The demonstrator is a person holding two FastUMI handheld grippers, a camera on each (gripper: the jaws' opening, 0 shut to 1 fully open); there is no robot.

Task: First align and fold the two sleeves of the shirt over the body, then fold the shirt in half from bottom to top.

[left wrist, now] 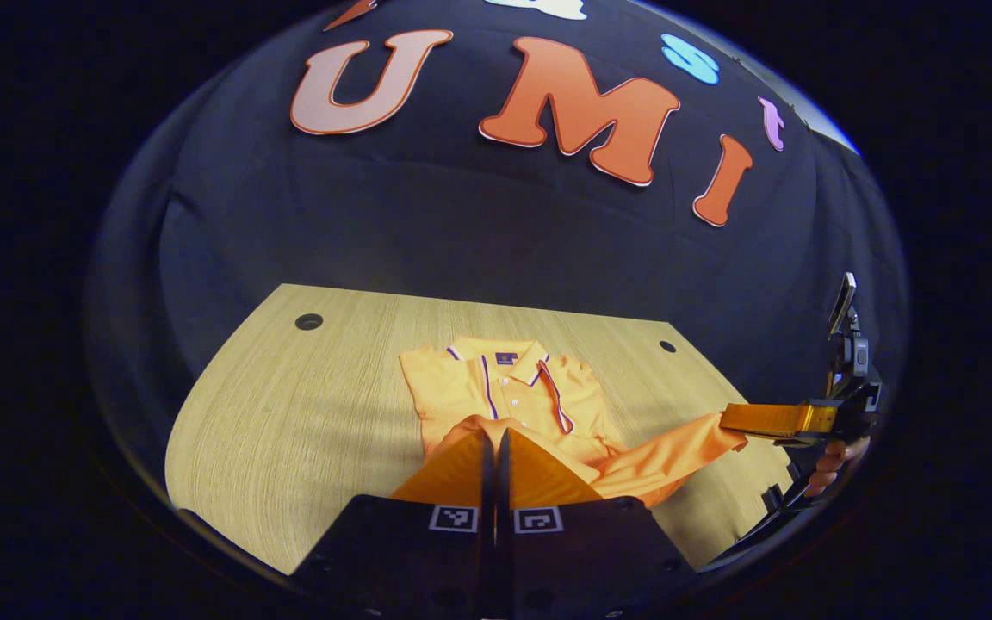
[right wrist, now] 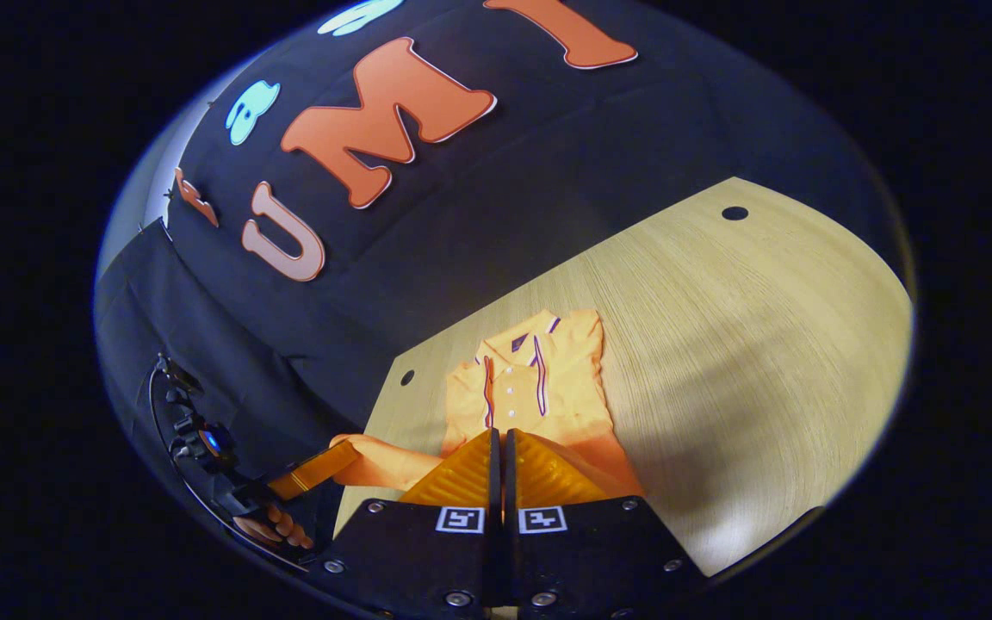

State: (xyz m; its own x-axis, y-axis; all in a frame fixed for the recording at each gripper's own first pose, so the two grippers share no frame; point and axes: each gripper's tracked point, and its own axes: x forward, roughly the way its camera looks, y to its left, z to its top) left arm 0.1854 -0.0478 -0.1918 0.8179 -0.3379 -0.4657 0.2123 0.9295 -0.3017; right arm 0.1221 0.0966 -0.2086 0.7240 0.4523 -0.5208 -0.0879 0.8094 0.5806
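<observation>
An orange polo shirt point(left wrist: 505, 387) lies collar-up on the wooden table point(left wrist: 289, 413), its sleeves folded over the body. In the left gripper view my left gripper point(left wrist: 496, 435) is shut on one corner of the lifted bottom hem. Off to the right, my right gripper point(left wrist: 733, 419) pinches the other corner, and the hem sags between them above the table. The right gripper view has the shirt point(right wrist: 539, 387) ahead, my right gripper point(right wrist: 499, 433) shut on the hem, and the left gripper point(right wrist: 337, 452) at lower left holding its corner.
The table has round cable holes at its far corners point(left wrist: 308, 322) point(left wrist: 667, 346). A hand point(left wrist: 836, 461) grips the right tool near the table's right edge. Bare wood point(right wrist: 763, 344) spreads on both sides of the shirt. The black cloth wall stands behind.
</observation>
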